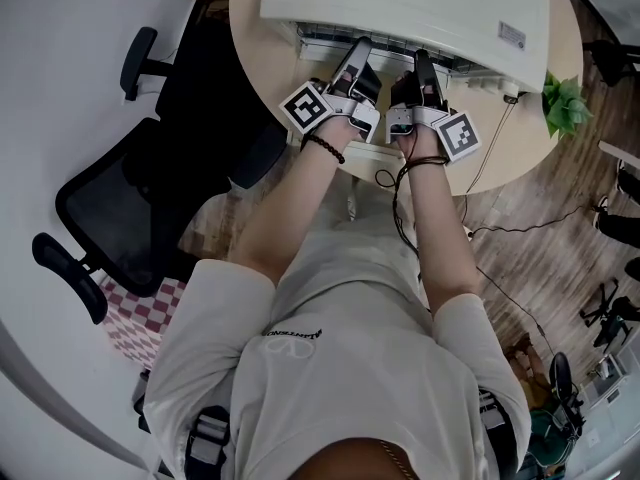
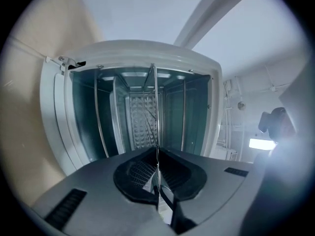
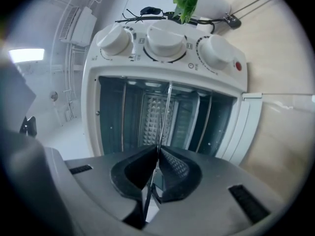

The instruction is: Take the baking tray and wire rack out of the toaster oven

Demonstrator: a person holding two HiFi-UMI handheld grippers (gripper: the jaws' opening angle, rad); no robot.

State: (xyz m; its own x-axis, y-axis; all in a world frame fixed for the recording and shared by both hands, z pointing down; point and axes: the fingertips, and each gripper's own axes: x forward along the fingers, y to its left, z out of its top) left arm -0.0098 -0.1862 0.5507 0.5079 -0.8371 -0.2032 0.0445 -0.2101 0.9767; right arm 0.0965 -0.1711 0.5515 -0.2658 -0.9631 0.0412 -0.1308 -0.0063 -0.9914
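Your left claw (image 2: 157,155) and right claw (image 3: 158,154) pinch tight on what looks like the wire rack (image 2: 155,107) edge, so slide it level out of the toaster oven (image 3: 170,65).

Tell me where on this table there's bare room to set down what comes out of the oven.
Bare tabletop lies left of the oven, toward the chair; a smaller strip sits right, between oven and plant, crossed by a cord. The front is crowded: the open door, plus left tongs and right tongs shut on a thin metal shelf.
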